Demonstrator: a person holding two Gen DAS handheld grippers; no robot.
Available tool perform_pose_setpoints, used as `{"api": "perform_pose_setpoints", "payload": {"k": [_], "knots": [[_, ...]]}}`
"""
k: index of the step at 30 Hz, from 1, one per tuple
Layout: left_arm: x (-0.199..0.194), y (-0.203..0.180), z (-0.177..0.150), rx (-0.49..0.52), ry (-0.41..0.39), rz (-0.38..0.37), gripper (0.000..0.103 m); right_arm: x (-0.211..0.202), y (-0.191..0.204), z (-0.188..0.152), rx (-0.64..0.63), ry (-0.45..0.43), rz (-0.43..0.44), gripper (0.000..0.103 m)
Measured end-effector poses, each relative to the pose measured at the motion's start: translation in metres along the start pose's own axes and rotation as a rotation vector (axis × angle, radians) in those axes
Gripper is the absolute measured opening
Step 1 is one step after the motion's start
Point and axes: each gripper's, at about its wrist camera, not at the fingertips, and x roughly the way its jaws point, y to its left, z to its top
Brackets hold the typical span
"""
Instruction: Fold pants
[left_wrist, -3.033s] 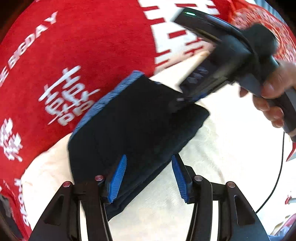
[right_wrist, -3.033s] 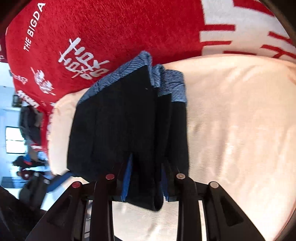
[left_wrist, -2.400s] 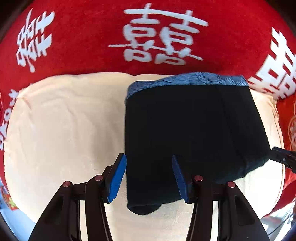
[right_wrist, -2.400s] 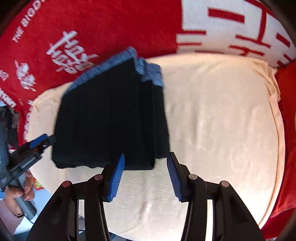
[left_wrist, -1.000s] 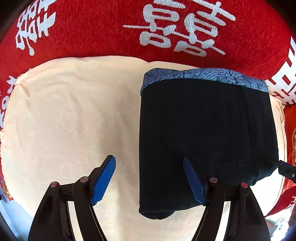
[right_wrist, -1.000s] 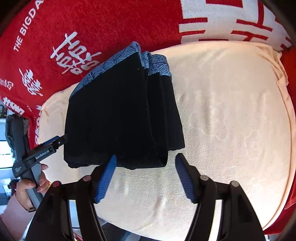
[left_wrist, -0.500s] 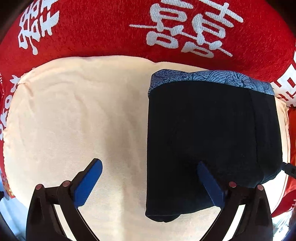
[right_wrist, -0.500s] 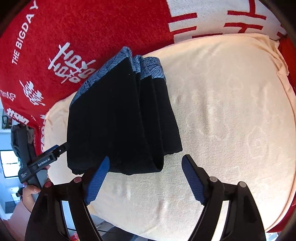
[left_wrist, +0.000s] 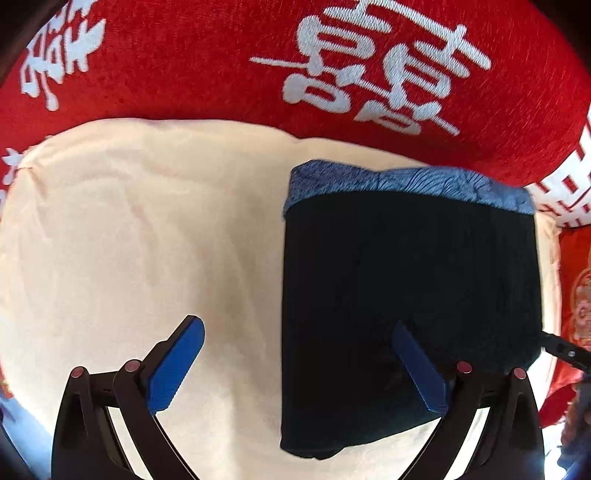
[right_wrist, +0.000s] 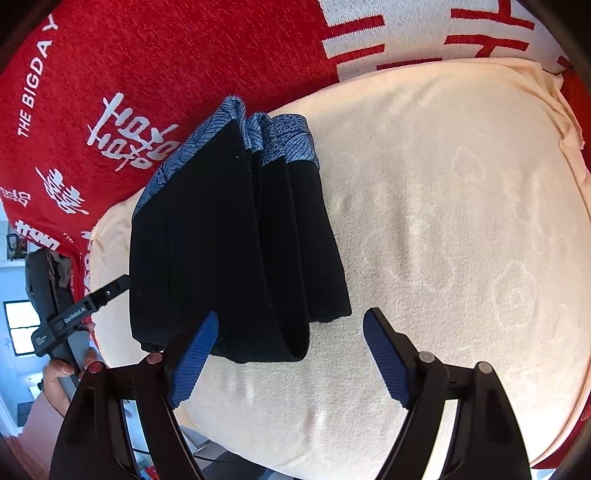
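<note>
Both claws opened wider — pants (left_wrist: 406, 295) rest folded on cream cushion (left_wrist: 129, 229).

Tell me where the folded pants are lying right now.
The folded pants lie on the cream cushion, right of centre in the left wrist view, their blue waistband against the red blanket.

Bright daylight, sharp center, heavy fisheye warp + dark vignette at edges.
</note>
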Motion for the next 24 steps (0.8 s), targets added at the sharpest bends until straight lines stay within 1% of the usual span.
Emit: {"api": "perform_pose_setpoints", "payload": {"k": [1, 4, 8, 9, 12, 13, 17, 19, 22, 24], "knots": [[0.002, 0.002, 0.003, 0.001, 0.006, -0.028, 0.103, 0.001, -0.002, 0.002, -0.004, 0.004, 0.007, 0.084], [0.009, 0.008, 0.009, 0.005, 0.025, -0.081, 0.103, 0.003, -0.006, 0.009, -0.008, 0.008, 0.037, 0.084], [0.015, 0.014, 0.015, 0.020, 0.030, -0.129, 0.103, 0.008, -0.017, 0.023, 0.002, 0.014, 0.081, 0.084], [0.018, 0.015, 0.017, 0.023, 0.035, -0.154, 0.103, 0.009, -0.019, 0.026, 0.002, 0.016, 0.097, 0.084], [0.030, 0.018, 0.024, 0.029, 0.051, -0.203, 0.103, 0.016, -0.026, 0.037, 0.007, 0.031, 0.169, 0.084], [0.036, 0.018, 0.026, 0.030, 0.062, -0.216, 0.103, 0.021, -0.029, 0.041, 0.010, 0.044, 0.211, 0.084], [0.055, 0.011, 0.027, 0.043, 0.077, -0.264, 0.103, 0.041, -0.035, 0.055, 0.002, 0.093, 0.316, 0.085], [0.059, 0.005, 0.027, 0.040, 0.074, -0.295, 0.103, 0.052, -0.035, 0.060, -0.016, 0.111, 0.331, 0.085], [0.068, 0.000, 0.028, 0.021, 0.084, -0.327, 0.103, 0.068, -0.026, 0.069, -0.054, 0.136, 0.396, 0.086], [0.068, 0.000, 0.027, 0.008, 0.095, -0.345, 0.103, 0.073, -0.020, 0.072, -0.070, 0.137, 0.398, 0.087]]}}
